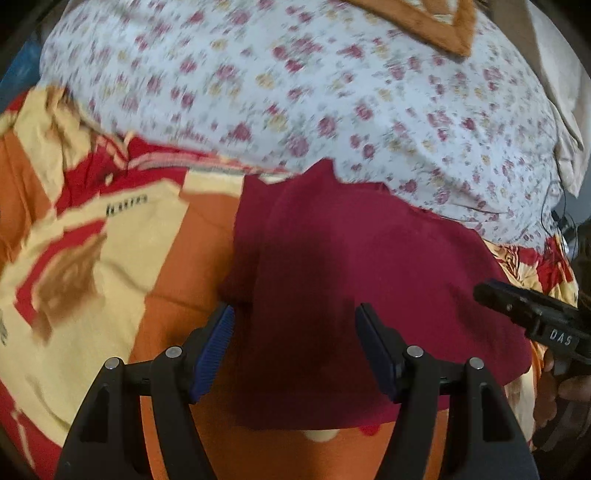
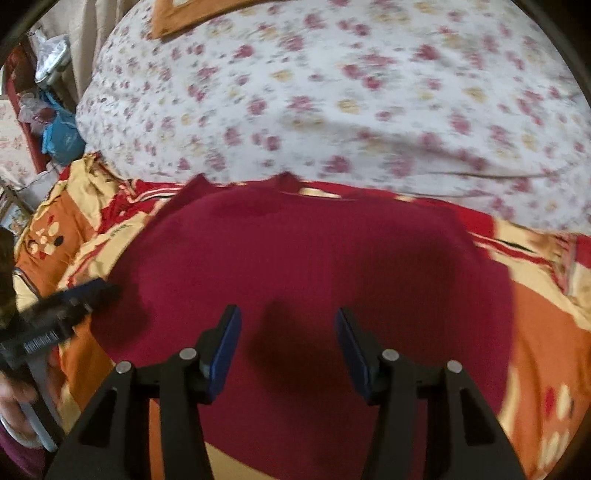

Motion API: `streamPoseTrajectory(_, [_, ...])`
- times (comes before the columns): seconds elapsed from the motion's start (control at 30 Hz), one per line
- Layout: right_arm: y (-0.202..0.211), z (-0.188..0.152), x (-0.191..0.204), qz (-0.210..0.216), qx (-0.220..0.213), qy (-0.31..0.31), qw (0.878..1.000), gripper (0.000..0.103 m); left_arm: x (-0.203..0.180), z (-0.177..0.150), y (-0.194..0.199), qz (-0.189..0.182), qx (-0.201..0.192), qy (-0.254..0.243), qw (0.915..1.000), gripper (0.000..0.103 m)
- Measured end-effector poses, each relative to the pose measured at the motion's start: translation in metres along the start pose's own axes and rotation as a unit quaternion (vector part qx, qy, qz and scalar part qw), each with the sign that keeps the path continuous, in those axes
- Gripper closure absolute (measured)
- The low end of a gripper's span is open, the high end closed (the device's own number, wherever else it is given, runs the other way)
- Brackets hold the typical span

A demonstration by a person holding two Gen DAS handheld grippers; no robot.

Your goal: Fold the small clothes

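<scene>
A dark red garment point(image 1: 354, 273) lies flat on a bed cover patterned in orange, yellow and red point(image 1: 110, 258). It also shows in the right wrist view point(image 2: 314, 266), with two pointed corners at its far edge. My left gripper point(image 1: 295, 314) is open and empty, hovering above the garment's left part. My right gripper point(image 2: 288, 317) is open and empty above the garment's middle. The right gripper also shows at the right edge of the left wrist view point(image 1: 517, 302). The left gripper shows blurred at the left of the right wrist view point(image 2: 74, 299).
A white floral quilt point(image 1: 295, 81) is bunched up just behind the garment, also in the right wrist view point(image 2: 332, 92). An orange cloth point(image 1: 424, 18) lies on it. Blue bags and clutter point(image 2: 59, 133) sit beside the bed at far left.
</scene>
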State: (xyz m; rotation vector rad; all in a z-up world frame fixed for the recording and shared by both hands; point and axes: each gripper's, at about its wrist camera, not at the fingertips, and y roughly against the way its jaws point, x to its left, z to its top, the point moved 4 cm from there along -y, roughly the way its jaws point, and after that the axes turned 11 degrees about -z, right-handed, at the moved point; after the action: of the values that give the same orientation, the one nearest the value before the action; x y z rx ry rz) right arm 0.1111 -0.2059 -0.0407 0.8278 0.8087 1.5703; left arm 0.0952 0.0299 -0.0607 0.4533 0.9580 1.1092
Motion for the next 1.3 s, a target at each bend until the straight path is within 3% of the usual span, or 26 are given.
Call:
streamPoseTrajectory(0.2, [-0.018, 0.043, 0.064, 0.042, -0.018, 0.048, 0.998, 0.047, 0.016, -0.008, -0.012, -0.024, 0.001, 0.026, 0.9994, 0.044])
streamPoseTrajectory(0.53, [-0.114, 0.078, 0.116, -0.031, 0.024, 0.103, 0.994, 0.054, 0.022, -0.001, -0.016, -0.047, 0.003, 0.042, 0.998, 0.044])
streamPoseTrajectory(0.67, [-0.132, 0.083, 0.115, -0.034, 0.024, 0.08, 0.996, 0.053, 0.024, 0.002, -0.019, -0.051, 0.002, 0.042, 0.9978, 0.043])
streamPoseTrajectory(0.87, [-0.101, 0.067, 0.085, 0.004, 0.011, 0.038, 0.999, 0.053, 0.022, 0.003, -0.018, -0.046, 0.001, 0.035, 0.9983, 0.043])
streamPoseTrajectory(1.07, [-0.045, 0.012, 0.039, 0.018, 0.001, 0.044, 0.999, 0.052, 0.013, 0.014, -0.014, -0.034, -0.004, 0.018, 0.9992, 0.043])
streamPoseTrajectory(1.3, [0.006, -0.042, -0.003, 0.044, -0.004, 0.02, 0.999, 0.038, 0.008, 0.057, -0.033, -0.027, -0.006, -0.007, 0.9996, 0.046])
